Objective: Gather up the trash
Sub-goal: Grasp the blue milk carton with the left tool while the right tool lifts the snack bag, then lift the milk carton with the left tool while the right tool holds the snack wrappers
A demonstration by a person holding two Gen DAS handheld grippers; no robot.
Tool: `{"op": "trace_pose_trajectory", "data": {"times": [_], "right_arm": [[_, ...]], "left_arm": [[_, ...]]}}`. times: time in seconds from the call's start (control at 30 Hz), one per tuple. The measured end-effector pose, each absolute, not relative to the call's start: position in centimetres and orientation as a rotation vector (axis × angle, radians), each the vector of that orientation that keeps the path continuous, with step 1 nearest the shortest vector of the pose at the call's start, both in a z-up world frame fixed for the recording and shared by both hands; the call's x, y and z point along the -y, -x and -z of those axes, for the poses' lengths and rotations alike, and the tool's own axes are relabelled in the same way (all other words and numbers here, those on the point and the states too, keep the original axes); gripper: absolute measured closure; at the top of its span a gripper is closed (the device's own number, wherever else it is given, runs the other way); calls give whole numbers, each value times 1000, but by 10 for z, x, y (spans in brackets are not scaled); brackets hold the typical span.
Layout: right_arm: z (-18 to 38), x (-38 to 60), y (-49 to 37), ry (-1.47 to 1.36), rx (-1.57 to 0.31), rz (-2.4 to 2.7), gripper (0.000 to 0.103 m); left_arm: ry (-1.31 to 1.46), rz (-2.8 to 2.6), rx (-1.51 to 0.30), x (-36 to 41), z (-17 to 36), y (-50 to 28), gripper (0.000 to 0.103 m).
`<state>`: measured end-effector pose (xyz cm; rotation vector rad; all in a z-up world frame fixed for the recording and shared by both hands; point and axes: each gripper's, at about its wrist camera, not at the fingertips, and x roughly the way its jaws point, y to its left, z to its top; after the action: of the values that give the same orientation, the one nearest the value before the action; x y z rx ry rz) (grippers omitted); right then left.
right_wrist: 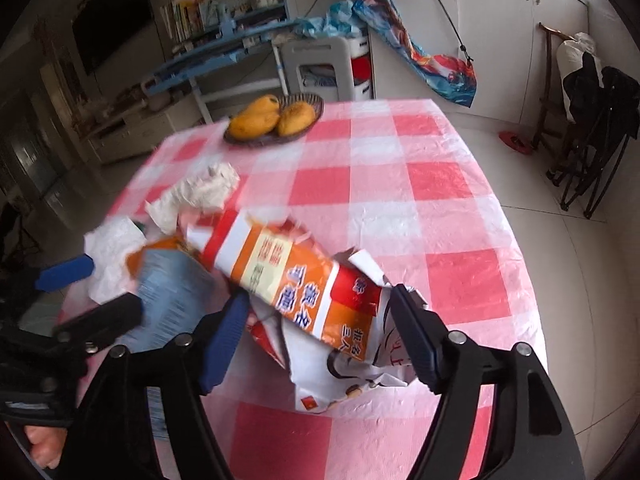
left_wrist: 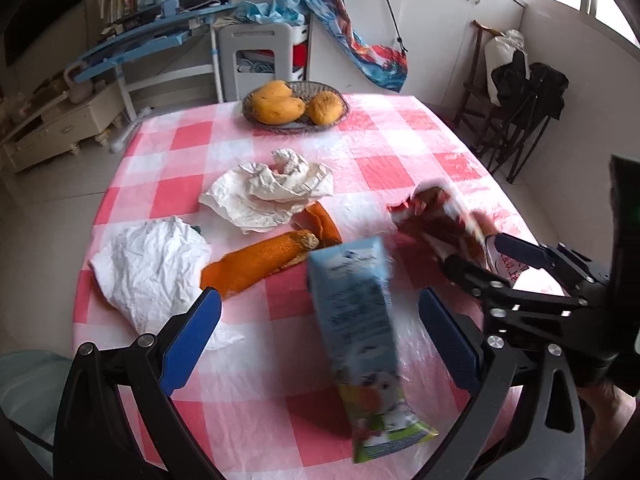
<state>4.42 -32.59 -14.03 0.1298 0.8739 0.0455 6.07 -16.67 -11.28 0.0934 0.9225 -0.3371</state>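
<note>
A: The left gripper (left_wrist: 320,336) is sitting with its jaws wide apart around the carton (left_wrist: 356,344), which looks tipped and blurred between the pads, not touching either one as far as I can tell. I'd say it should be closing squarely on the carton's long sides, slowly, since thin card is likely to buckle.

B: And the right gripper (right_wrist: 320,336)?

A: Its fingers are straddling the wrapper (right_wrist: 312,292), a torn red, orange and white packet. The right pad is touching the torn white edge; whether the jaws are truly clamping is something I cannot tell. In my judgement it is gripping too near the ragged end, so a deeper bite would be safer.

B: What else is waiting on the table (left_wrist: 400,148)?

A: Two crumpled papers (left_wrist: 272,192) and an orange peel (left_wrist: 260,258), all lying left of the carton. The fruit bowl (left_wrist: 296,104) is sitting at the far edge, well apart.

B: Anything hard to read?

A: Both items are smearing with motion, so the printing is mostly unreadable. No bin is showing in either view.
</note>
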Motion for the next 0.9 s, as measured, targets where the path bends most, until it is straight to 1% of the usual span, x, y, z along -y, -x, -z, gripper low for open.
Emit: {"op": "trace_pose_trajectory", "data": {"times": [0.1,0.17,0.2,0.23,0.27,0.3,0.33,0.37,0.43,0.47,0.63,0.8,0.9], "right_arm": [[145,328,-48,-139,-894,-49,34],[145,330,-49,-138,-898,-45,49],[144,332,-49,-147,-894,-54,51],[142,333,-49,-154,-884,-64,57],[139,332,-49,-153,-874,-75,66],[138,330,-48,-151,-869,-76,72],[136,330,-48,-152,-863,-79,81],[135,330,-48,-161,-859,-81,84],[134,334,-47,-197,-849,-93,87],[133,337,-46,-228,-843,-101,89],[130,356,-42,-415,-804,-163,94],[127,359,-38,-527,-768,-236,96],[120,358,-35,-542,-736,-263,96]], "left_arm": [[-91,357,-957,170,118,-63,7],[-83,361,-982,169,121,-66,7],[-72,364,-998,168,124,-69,7],[-62,367,-1009,167,126,-70,8],[-50,374,-1019,166,127,-72,16],[-42,385,-1036,165,130,-73,22],[-38,397,-1049,165,133,-74,34],[-35,412,-1063,165,135,-75,50],[-40,444,-1081,166,139,-75,67],[-47,446,-1079,167,139,-74,69],[-102,451,-1018,167,125,-69,70],[-125,424,-976,160,117,-66,70],[-128,404,-959,156,114,-65,70]]}}
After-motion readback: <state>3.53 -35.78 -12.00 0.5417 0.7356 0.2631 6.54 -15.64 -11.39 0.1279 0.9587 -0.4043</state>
